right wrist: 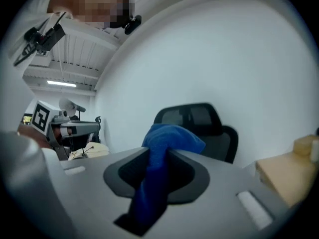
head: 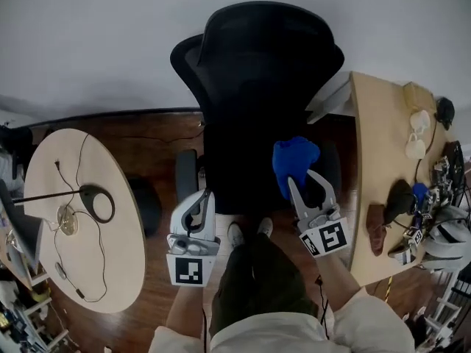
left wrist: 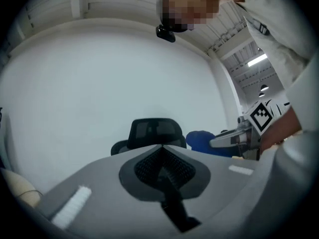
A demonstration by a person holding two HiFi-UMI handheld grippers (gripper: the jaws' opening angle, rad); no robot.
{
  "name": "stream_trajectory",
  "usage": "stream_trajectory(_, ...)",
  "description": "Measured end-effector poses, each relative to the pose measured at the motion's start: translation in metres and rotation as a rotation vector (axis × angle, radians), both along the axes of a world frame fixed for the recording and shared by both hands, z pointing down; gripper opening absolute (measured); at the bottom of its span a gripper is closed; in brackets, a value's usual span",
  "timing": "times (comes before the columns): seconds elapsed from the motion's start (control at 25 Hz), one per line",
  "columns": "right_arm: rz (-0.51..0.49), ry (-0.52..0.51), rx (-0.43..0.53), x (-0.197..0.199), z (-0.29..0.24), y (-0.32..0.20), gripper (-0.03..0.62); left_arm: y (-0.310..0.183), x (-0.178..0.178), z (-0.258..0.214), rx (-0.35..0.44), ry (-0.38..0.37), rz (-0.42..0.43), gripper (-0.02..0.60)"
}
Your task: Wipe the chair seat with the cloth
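one cloth (head: 295, 160) pinched in right gripper (head: 303, 178) (above chair (head: 254, 65))

round table (head: 124, 267) left | wooden desk (head: 375, 145) right | wood floor (head: 158, 142)

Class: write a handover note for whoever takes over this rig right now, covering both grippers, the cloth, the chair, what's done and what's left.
Left gripper: shut, empty, by the seat's front left.
Right gripper: shut on the blue cloth, which bunches out past the jaws.
Chair seat: straight ahead, with the cloth over its right side; contact cannot be told.
Done: cloth in grip.
Left: wipe the whole seat.
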State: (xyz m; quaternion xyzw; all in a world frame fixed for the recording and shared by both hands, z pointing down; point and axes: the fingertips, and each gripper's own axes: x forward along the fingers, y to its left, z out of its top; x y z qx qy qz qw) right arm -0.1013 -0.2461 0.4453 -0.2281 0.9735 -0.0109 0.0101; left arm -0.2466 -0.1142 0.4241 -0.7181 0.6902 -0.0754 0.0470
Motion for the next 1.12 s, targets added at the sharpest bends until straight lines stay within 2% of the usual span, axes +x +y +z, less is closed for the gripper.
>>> stream_trajectory(0.08, -0.059, 0.071, -0.075, -0.04, 0.105, -0.011, 0.098, -0.021, -0.02, 0.026, 0.139, 0.003, -0.025, 0.011)
stream_trajectory(0.16, -0.082, 0.148, -0.156, -0.085, 0.22, -0.034, 0.098, -0.041, -0.041, 0.061, 0.199, 0.027, -0.048, 0.009)
stream_trajectory(0.24, -0.073, 0.211, -0.237, -0.124, 0.325, -0.062, 0.098, -0.054, -0.056, 0.097, 0.201, 0.05, -0.062, 0.011)
stream_trajectory(0.36, -0.076, 0.323, -0.327, -0.169, 0.462, -0.077, 0.098, -0.051, -0.055, 0.147, 0.172, 0.085, -0.08, 0.011)
stream_trajectory(0.48, -0.09, 0.418, -0.449, -0.203, 0.557, -0.069, 0.097, -0.036, -0.051, 0.181, 0.134, 0.113, -0.092, 0.011)
stream_trajectory(0.56, -0.086, 0.456, -0.508, -0.221, 0.59, -0.078, 0.097, -0.035, -0.047, 0.195, 0.125, 0.122, -0.09, 0.011)
stream_trajectory(0.68, -0.105, 0.49, -0.557, -0.241, 0.611, -0.09, 0.097, -0.037, -0.04, 0.206, 0.119, 0.124, -0.08, 0.011)
stream_trajectory(0.84, -0.114, 0.55, -0.566, -0.237, 0.615, -0.105, 0.097, -0.043, -0.036, 0.203, 0.11, 0.109, -0.064, 0.011)
stream_trajectory(0.96, -0.02, 0.548, -0.589, -0.194, 0.612, -0.149, 0.095, -0.054, -0.029, 0.197, 0.117, 0.109, -0.042, 0.011)
stream_trajectory(1.12, 0.153, 0.637, -0.602, -0.091, 0.618, -0.223, 0.095, -0.073, -0.013, 0.191, 0.128, 0.121, -0.001, 0.011)
